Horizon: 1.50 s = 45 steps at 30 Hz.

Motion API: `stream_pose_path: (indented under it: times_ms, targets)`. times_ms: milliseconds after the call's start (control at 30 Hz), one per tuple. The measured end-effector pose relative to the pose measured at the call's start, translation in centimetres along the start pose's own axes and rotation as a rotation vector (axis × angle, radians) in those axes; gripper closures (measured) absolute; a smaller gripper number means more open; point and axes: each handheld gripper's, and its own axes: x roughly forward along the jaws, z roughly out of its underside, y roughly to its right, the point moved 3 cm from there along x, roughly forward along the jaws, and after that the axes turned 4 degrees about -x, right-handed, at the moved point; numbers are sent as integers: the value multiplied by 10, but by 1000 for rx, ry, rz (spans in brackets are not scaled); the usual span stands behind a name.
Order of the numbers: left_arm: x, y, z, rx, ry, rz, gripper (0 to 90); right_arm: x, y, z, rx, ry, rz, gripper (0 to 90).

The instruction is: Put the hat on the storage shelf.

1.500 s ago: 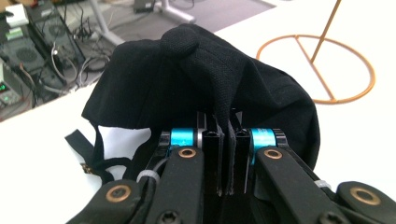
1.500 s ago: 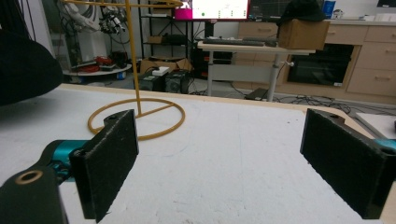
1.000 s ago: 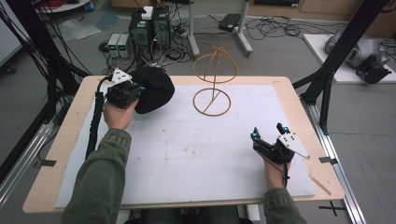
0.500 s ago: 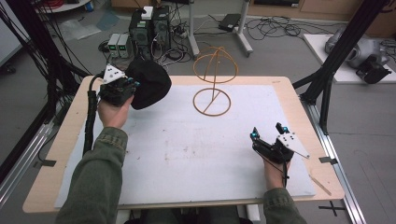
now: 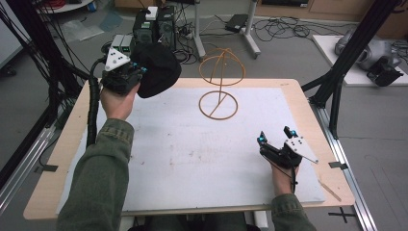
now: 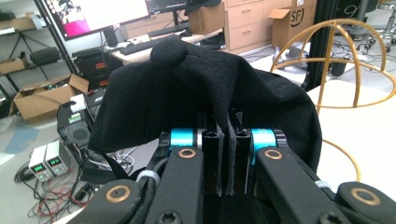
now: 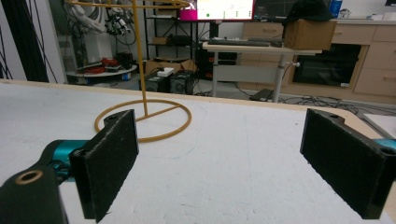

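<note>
Above the table's far left corner, the left gripper [image 5: 136,72] clamps a fold of the black cap [image 5: 156,70].
Soft, light cloth, judged to sag; pinch at the rim. The right gripper [image 5: 275,137] rests with jaws apart.

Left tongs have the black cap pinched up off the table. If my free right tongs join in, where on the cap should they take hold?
Probably the free lower rim of the black fabric cap, on the side facing the gold wire hat stand. The left tongs pinch a fold at the near edge, so the far side hangs loose. Bring the open right tongs from the stand side.

black cap [image 5: 156,70], gold stand [image 5: 219,91] (wire)
</note>
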Motion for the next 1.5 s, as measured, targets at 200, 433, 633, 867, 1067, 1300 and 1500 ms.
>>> stream_pose_path:
  times_ms: [200, 433, 633, 867, 1067, 1300, 1500]
  targets:
    - [1, 3, -23, 24, 21, 9, 870, -1, 0, 0, 11, -5, 4, 106]
    - [9, 14, -46, 61, 37, 38, 869, -1, 0, 0, 10, -2, 2, 105]
    - [25, 34, -50, 45, 78, 86, 869, -2, 0, -1, 12, 7, 3, 105]
    - [52, 53, -45, 17, 115, 123, 869, -2, 1, -1, 14, 10, 5, 105]
    - [70, 60, -39, -46, 160, 149, 869, -2, 2, -1, 18, 5, 3, 105]
    - [79, 63, -38, -100, 200, 173, 869, -2, 1, 0, 10, 0, 2, 106]
    - [85, 68, -38, -108, 206, 183, 869, -1, 1, 0, 4, 1, -2, 105]
